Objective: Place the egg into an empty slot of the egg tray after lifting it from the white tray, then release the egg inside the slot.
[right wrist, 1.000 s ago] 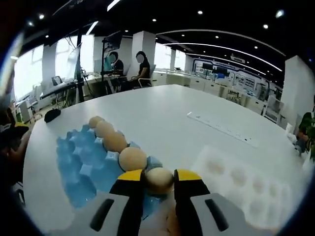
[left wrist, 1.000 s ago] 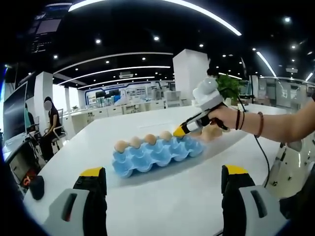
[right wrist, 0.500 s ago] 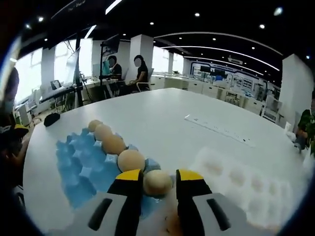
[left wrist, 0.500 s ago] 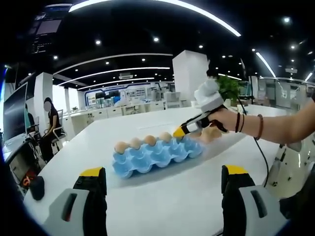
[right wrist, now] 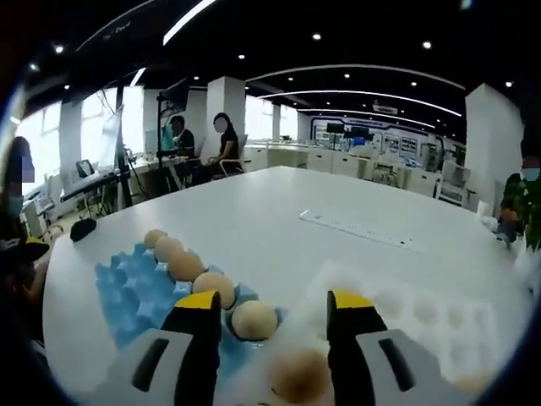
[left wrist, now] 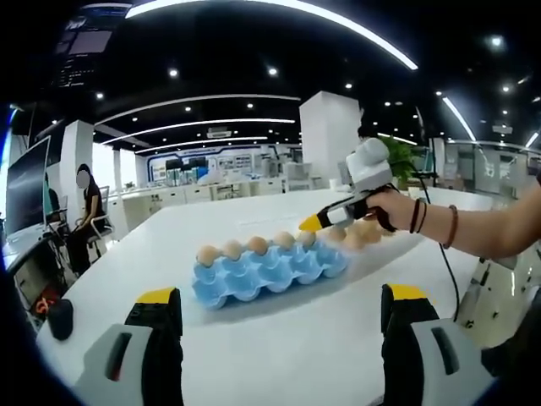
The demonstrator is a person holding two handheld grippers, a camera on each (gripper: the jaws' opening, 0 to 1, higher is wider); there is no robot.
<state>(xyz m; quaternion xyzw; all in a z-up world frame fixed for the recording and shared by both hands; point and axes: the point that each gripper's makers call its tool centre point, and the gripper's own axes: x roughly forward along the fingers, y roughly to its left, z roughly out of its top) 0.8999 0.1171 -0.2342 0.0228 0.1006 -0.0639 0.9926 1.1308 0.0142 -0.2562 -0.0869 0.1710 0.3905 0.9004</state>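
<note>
Egg (right wrist: 254, 320) is seated in end slot of blue egg tray (right wrist: 135, 292), free between spread jaws of right gripper (right wrist: 272, 317); appears fully released. Left gripper (left wrist: 275, 309), also spread, is held well apart.

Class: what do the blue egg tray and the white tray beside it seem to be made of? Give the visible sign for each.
The blue egg tray looks like moulded plastic or dyed pulp: uniform colour, matte, softly shaped cups; which one is unclear. The white tray seems to be thin, pale plastic or foam with shallow round hollows; blur leaves that open.
</note>
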